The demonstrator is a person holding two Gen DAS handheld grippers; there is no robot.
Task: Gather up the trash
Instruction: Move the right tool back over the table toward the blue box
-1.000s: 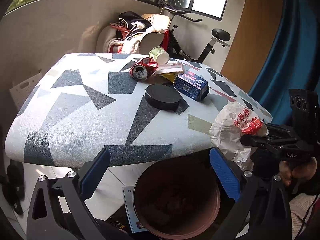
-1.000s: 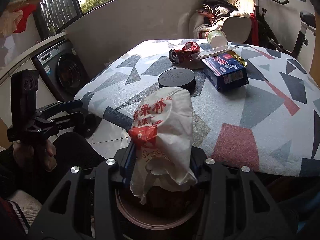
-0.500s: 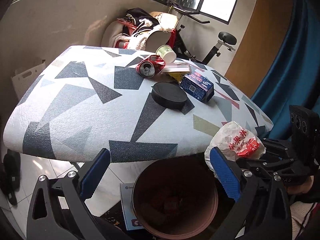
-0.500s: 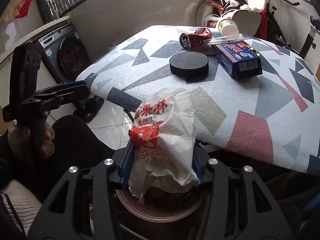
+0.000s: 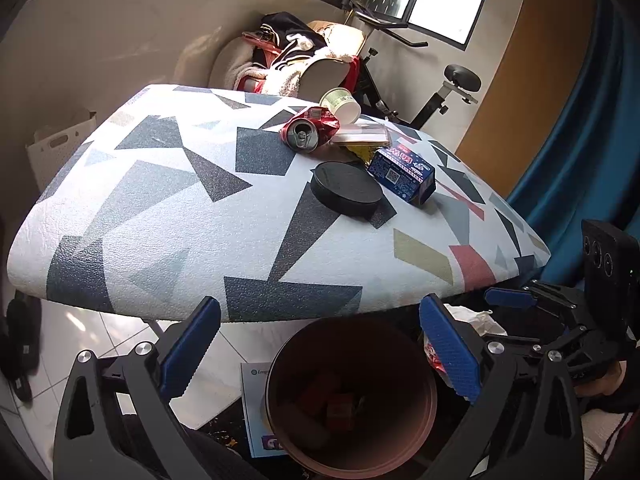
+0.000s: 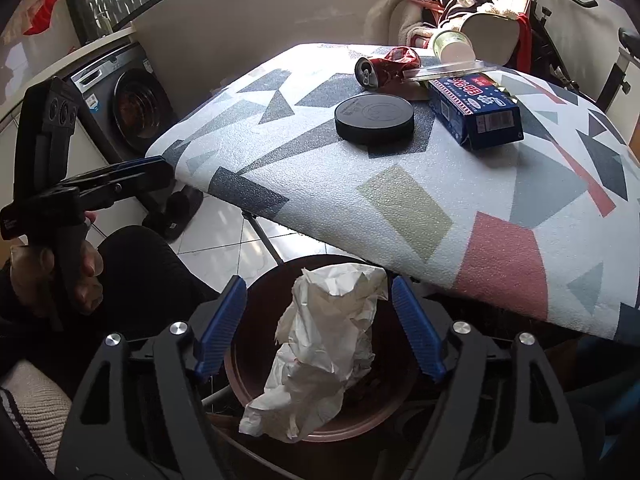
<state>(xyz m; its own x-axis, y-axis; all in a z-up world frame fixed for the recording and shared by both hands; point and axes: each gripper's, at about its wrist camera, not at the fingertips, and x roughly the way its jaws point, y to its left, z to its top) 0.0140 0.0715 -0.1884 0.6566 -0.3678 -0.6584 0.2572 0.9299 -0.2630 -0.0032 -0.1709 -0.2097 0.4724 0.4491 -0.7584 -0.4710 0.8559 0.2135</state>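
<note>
The crumpled white paper bag [image 6: 320, 344] is lying between the right gripper [image 6: 316, 332]'s blue ribbed pads, directly over the mouth of the round brown trash bin [image 6: 240, 376]. The jaws have just been opening and are now standing wide, with clear gaps on both sides of the bag, so the pads are not pressing it. From the left wrist view only a corner of the bag is peeking out beside the bin's rim [image 5: 430, 392], which is sitting on the tiled floor just under the near edge of the tabletop [image 5: 160, 240].

The left gripper [image 5: 320, 344] is hovering above the bin with its jaws spread wide and nothing between them; a hand [image 6: 86, 276] is gripping its handle at the left of the right wrist view.

The tabletop is wearing a pebbled, padded cover printed with grey, navy, olive and pink triangles, and its front half is lying bare. Toward the far side, a flat black round lid [image 5: 346, 188] is resting just beside a blue printed carton [image 5: 402, 174]. Behind them a crushed red drink can [image 5: 310, 128] is lying on its side near a tipped paper cup [image 5: 340, 102] and a clear flat plastic case [image 5: 360, 134].

Beyond, a pile of clothes [image 5: 288, 52] is heaped on a chair, an exercise bike [image 5: 436, 92] is standing by a blue curtain [image 5: 580, 140], and a front-loading washing machine [image 6: 128, 104] is sitting against the left wall.
</note>
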